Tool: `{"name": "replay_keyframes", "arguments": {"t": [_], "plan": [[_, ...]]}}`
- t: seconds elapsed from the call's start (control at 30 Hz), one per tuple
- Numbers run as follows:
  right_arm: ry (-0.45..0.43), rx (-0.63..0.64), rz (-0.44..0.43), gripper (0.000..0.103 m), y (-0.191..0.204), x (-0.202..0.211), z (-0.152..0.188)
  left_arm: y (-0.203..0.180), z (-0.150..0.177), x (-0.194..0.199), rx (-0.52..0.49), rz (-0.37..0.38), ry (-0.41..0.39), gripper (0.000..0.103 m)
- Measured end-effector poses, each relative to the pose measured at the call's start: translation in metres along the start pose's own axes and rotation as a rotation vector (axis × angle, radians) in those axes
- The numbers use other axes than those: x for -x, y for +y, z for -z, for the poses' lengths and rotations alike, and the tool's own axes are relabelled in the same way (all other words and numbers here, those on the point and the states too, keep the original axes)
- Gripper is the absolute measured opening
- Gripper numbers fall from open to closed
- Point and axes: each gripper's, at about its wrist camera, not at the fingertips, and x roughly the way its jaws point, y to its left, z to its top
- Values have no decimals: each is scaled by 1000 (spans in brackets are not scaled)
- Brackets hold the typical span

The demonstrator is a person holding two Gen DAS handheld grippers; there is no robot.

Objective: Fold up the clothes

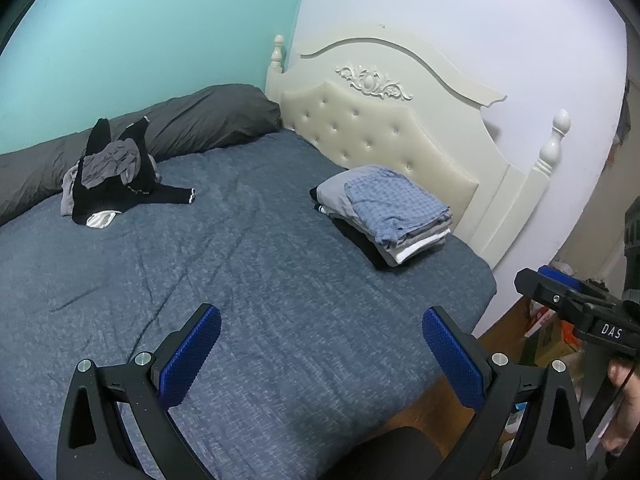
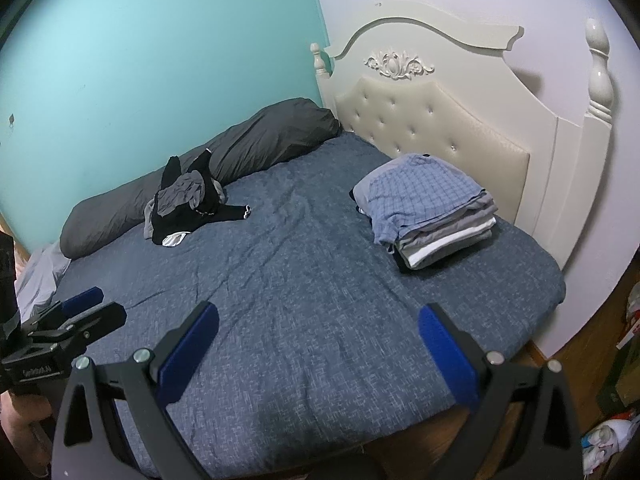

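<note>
A heap of unfolded clothes (image 1: pixel 116 176), black and grey with a bit of white, lies at the far left of the bed, against the grey pillow; it also shows in the right wrist view (image 2: pixel 188 208). A neat stack of folded clothes (image 1: pixel 388 212) with a blue checked garment on top sits by the headboard, also in the right wrist view (image 2: pixel 432 212). My left gripper (image 1: pixel 322 328) is open and empty above the near part of the bed. My right gripper (image 2: pixel 318 328) is open and empty above the bed's near edge.
The bed has a blue-grey cover (image 1: pixel 248 264) and a long dark grey pillow (image 1: pixel 200 120) along the teal wall. A cream headboard (image 1: pixel 400 120) stands at the right. Boxes and clutter (image 1: pixel 552 332) sit on the wooden floor to the right of the bed.
</note>
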Motion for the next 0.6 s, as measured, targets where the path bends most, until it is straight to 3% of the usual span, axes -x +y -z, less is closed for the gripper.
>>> {"name": "replay_keyframes", "arguments": {"t": [0.6], "plan": [[-12,23,-26,101,15,16,11,-4,5,14,-33,-46,-38,103]]}}
